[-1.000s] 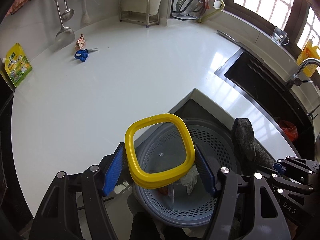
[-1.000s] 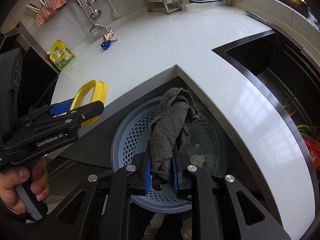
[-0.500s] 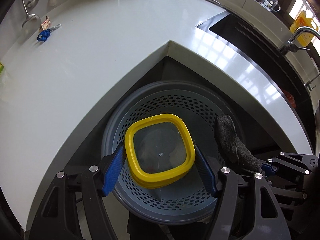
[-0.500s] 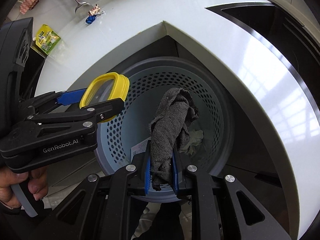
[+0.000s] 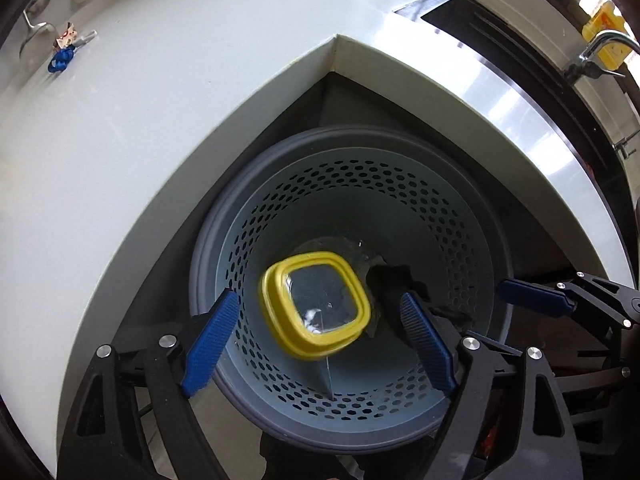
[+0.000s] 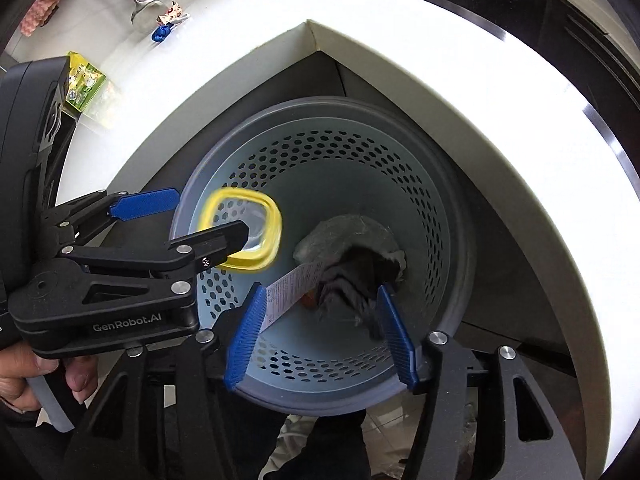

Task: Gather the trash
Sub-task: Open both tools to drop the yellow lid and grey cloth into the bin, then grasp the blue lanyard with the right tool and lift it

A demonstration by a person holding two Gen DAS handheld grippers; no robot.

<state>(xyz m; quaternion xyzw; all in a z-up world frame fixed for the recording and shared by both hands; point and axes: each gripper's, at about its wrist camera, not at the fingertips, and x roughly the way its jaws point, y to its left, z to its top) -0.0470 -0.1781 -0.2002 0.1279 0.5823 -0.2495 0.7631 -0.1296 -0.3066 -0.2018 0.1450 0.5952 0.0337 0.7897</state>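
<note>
A grey perforated trash basket [image 5: 472,240] [image 6: 436,216] stands below the counter's inner corner. My left gripper [image 5: 320,340] is open above it, and a yellow-rimmed container lid [image 5: 316,304] [image 6: 244,236] is falling free between its fingers, blurred. My right gripper [image 6: 320,336] is open too, and the dark grey rag [image 6: 356,280] [image 5: 396,284] is dropping inside the basket onto a clear bag and a paper receipt [image 6: 292,288].
The white counter [image 5: 160,100] wraps around the basket. Blue scissors [image 5: 60,60] and a small wrapper [image 5: 66,36] lie at its far left. A yellow-green pouch [image 6: 84,80] leans at the wall. The black sink [image 5: 520,28] with its tap is at the right.
Both grippers have opened over the basket. The lid has left my left gripper and the rag has left my right gripper; both are falling into the basket.
</note>
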